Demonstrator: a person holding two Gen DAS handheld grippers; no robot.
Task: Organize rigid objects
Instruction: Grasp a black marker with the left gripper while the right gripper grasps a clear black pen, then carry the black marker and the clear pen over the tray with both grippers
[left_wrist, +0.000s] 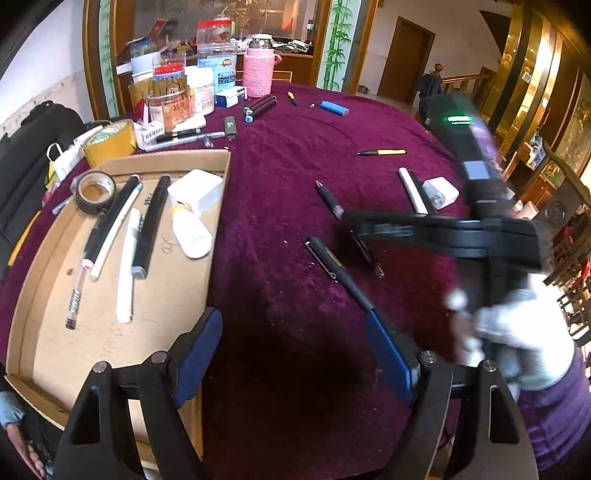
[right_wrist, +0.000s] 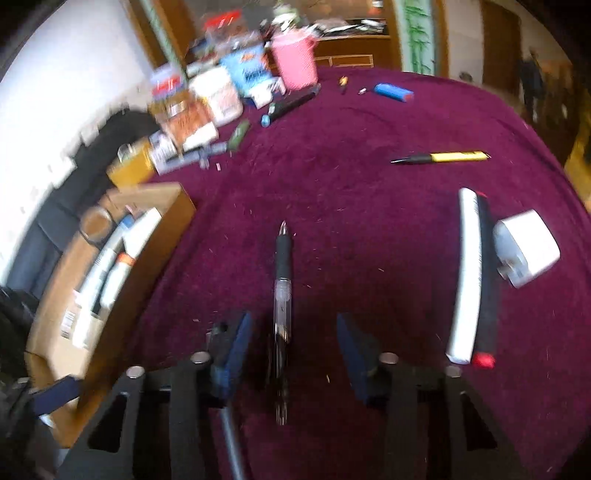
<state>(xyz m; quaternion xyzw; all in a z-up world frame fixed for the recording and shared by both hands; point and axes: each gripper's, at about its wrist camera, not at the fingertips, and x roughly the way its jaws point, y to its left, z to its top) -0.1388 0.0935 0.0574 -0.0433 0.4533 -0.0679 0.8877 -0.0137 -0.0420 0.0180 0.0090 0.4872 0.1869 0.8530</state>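
Note:
A shallow cardboard tray (left_wrist: 177, 295) on the left holds markers, a white bottle (left_wrist: 190, 230), a white box and a tape roll. My left gripper (left_wrist: 295, 354) is open and empty over bare purple cloth beside the tray; a black pen (left_wrist: 340, 271) lies by its right finger. My right gripper (right_wrist: 295, 343) is open, with a black-and-clear pen (right_wrist: 282, 295) lying on the cloth between its fingers. The right gripper also shows blurred in the left wrist view (left_wrist: 443, 232). A white marker (right_wrist: 467, 273) with a black one and a white adapter (right_wrist: 526, 247) lie to the right.
A yellow pen (right_wrist: 447, 157), a blue lighter (right_wrist: 393, 91), more markers (left_wrist: 260, 107) and a small green object lie farther back. Jars, boxes, a pink flask (left_wrist: 258, 70) and yellow tape (left_wrist: 110, 142) crowd the far left of the table (left_wrist: 314, 155).

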